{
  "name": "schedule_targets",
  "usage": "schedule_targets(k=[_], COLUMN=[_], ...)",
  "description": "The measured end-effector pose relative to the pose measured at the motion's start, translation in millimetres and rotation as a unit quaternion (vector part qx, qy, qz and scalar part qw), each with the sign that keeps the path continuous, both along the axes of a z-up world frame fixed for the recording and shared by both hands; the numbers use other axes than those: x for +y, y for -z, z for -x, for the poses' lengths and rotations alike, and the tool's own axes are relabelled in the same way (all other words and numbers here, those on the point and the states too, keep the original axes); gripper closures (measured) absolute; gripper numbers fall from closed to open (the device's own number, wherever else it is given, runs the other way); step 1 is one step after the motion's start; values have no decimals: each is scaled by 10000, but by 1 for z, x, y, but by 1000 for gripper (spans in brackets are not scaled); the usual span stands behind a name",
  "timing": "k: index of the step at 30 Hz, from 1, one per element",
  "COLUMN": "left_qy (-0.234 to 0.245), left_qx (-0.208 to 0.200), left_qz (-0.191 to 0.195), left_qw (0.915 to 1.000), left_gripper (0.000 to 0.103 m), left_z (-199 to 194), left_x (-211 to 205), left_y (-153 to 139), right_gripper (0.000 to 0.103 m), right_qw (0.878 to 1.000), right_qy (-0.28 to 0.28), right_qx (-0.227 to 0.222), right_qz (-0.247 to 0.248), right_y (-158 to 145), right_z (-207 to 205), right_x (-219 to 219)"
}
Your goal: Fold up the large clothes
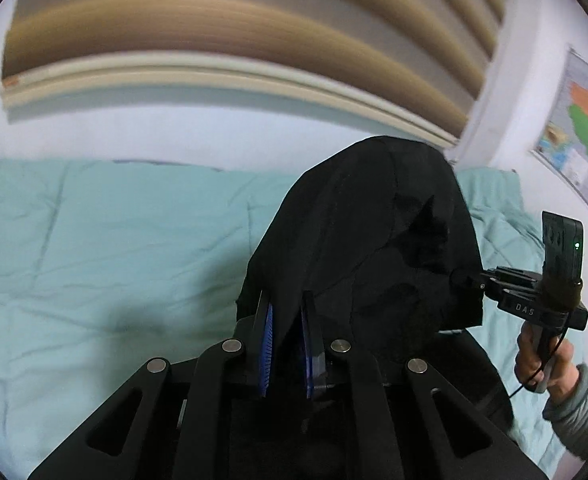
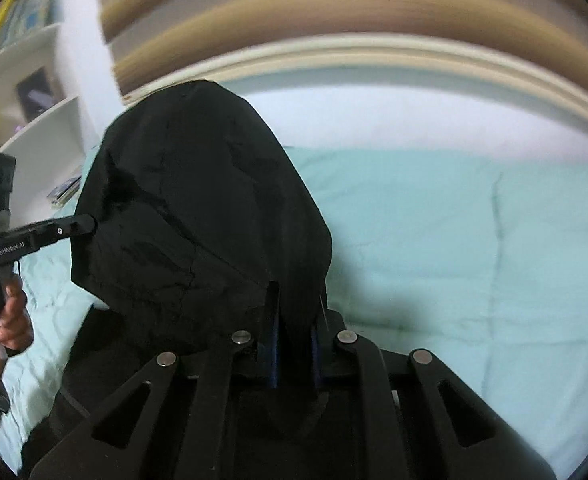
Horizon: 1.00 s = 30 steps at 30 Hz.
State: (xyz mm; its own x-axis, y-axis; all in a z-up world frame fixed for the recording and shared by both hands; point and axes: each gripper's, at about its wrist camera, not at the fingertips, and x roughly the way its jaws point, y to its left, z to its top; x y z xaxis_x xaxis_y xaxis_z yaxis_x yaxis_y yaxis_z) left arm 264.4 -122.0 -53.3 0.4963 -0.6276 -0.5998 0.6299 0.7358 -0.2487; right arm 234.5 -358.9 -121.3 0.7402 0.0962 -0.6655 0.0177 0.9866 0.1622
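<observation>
A large black garment (image 1: 374,240) hangs lifted above a bed with a pale green quilt (image 1: 113,248). My left gripper (image 1: 287,320) is shut on one edge of the garment, cloth pinched between its blue pads. My right gripper (image 2: 296,320) is shut on another edge of the same garment (image 2: 197,208). Each gripper shows in the other's view: the right one at the right of the left wrist view (image 1: 464,280), the left one at the left of the right wrist view (image 2: 91,224). The cloth is stretched between them and its lower part drapes down out of sight.
The quilt (image 2: 474,240) covers the bed up to a white wall. A window with tan blinds (image 1: 233,28) is above. A coloured map (image 1: 586,128) hangs on the right wall. White shelves (image 2: 33,80) with small items stand at the left.
</observation>
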Motion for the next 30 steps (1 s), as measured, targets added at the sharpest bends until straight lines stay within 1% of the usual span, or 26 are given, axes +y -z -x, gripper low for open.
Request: schedule_targets(k=[2, 3, 5, 6, 7, 8, 9, 10, 11, 12, 13, 14, 16, 17, 19, 21, 23, 25, 27, 28, 29, 30], left_qy=[54, 114, 172, 189, 192, 170, 135, 105, 77, 31, -8, -34, -91, -114, -172, -184, -134, -93, -36, -3, 30, 77], left_qx=[-44, -53, 6, 70, 198, 329, 558, 814, 1004, 1181, 1279, 1324, 1292, 1208, 925, 711, 536, 464, 476, 528, 612, 744], left_qz=[-20, -62, -214, -326, -570, -753, -946, -1098, -1198, -1329, -1402, -1412, -1309, -1205, -1055, -939, -725, -545, -418, -395, -397, -442], left_qw=[10000, 9999, 9996, 9993, 9980, 9965, 9939, 9906, 9877, 9841, 9818, 9811, 9829, 9853, 9900, 9929, 9958, 9974, 9980, 9978, 9973, 9962], left_gripper=[91, 91, 91, 90, 89, 89, 89, 89, 89, 91, 91, 91, 91, 91, 91, 91, 91, 91, 91, 90, 90, 90], left_z=[31, 54, 84, 98, 114, 123, 131, 137, 143, 151, 156, 161, 169, 172, 174, 174, 172, 171, 162, 162, 160, 157], left_x=[12, 21, 31, 33, 46, 48, 50, 52, 54, 57, 61, 63, 70, 71, 75, 71, 65, 53, 41, 31, 25, 17], left_y=[-8, -9, -4, 2, 15, 28, 46, 65, 79, 93, 100, 101, 90, 80, 50, 28, 4, -14, -20, -19, -14, -3], right_gripper=[89, 89, 89, 89, 89, 87, 87, 86, 85, 85, 85, 84, 83, 82, 82, 82, 82, 81, 71, 62, 58, 58], right_qw=[9996, 9993, 9985, 9985, 9982, 9971, 9958, 9941, 9911, 9890, 9855, 9832, 9823, 9825, 9841, 9868, 9887, 9902, 9918, 9920, 9917, 9910], right_qy=[-10, -17, -26, -39, -72, -105, -123, -124, -84, -39, 52, 144, 236, 263, 254, 209, 141, 75, 23, 2, -54, -139], right_qx=[-149, -160, -104, -32, 155, 439, 717, 979, 1299, 1468, 1696, 1817, 1853, 1834, 1754, 1599, 1439, 1272, 1115, 1076, 1057, 1041], right_qz=[245, 329, 539, 547, 583, 613, 552, 444, 270, 178, 56, -41, -145, -167, -151, -170, -390, -564, -627, -663, -732, -825], right_y=[-14, -17, -18, -14, -4, 12, 24, 37, 54, 62, 70, 73, 64, 55, 36, 12, -12, -25, -36, -37, -36, -34], right_z=[44, 53, 93, 102, 116, 126, 138, 143, 150, 155, 164, 175, 191, 199, 205, 211, 207, 201, 190, 182, 173, 165], right_x=[19, 30, 47, 51, 57, 63, 50, 50, 49, 46, 43, 39, 33, 30, 29, 32, 36, 39, 55, 64, 73, 82])
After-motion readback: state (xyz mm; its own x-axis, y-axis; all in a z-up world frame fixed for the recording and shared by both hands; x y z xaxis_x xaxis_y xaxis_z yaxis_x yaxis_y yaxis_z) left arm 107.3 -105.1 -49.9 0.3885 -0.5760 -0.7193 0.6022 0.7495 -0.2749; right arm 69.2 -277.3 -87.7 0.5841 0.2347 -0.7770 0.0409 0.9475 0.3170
